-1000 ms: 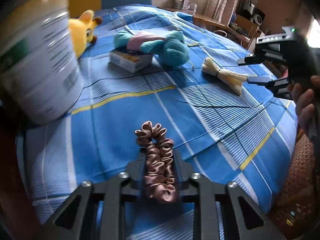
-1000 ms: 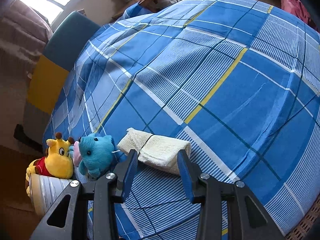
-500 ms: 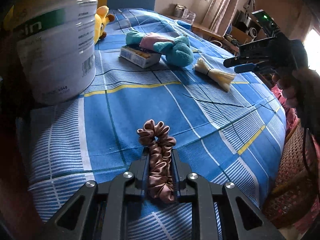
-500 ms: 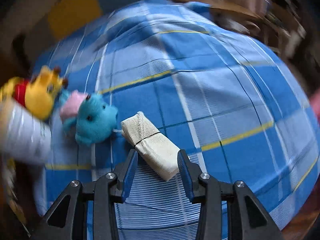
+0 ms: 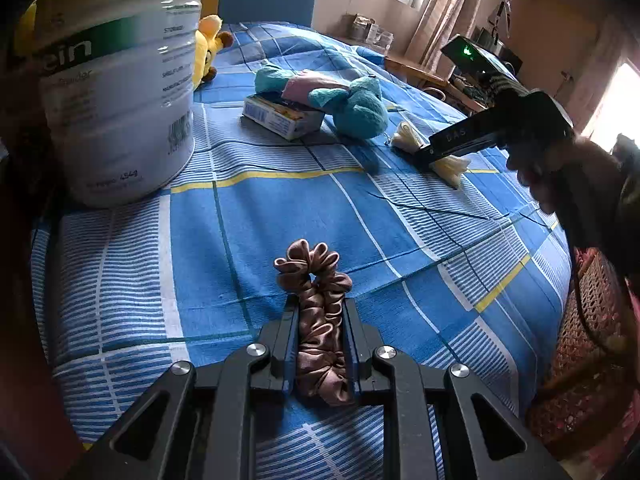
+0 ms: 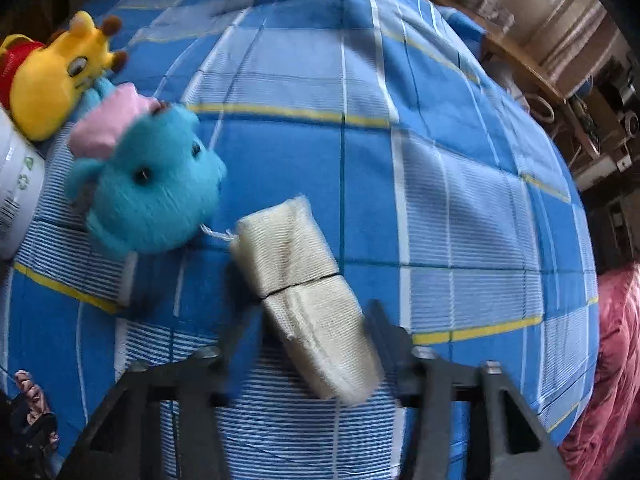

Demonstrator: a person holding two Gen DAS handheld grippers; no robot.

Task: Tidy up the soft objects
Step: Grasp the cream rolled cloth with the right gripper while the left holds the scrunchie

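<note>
**Scrunchie gripped, cloth bundle straddled**

While the left gripper [image 5: 320, 316] is pinching the brown satin scrunchie [image 5: 318, 320] tight between its narrow jaws, the ruffled loop is sticking out past the fingertips just over the blue checked bedspread [image 5: 248, 216]. Bare bedspread is lying open ahead of it, up to the big white tin [image 5: 116, 80] at the left.

Further across the bed, the right gripper [image 6: 308, 316] is straddling the cream cloth bundle [image 6: 304, 292]; its jaws have just been opening, and gaps are showing on both sides of the cloth. A thin dark band is cinching the bundle at its middle. Its far end is lying just beside the teal plush [image 6: 152, 196], a frayed thread reaching toward it, with the yellow plush [image 6: 52, 76] behind.

Only the left view is showing the small box [image 5: 280, 116] under the teal plush; only the right view is showing open bedspread beyond the bundle running to the bed's far edge.
</note>
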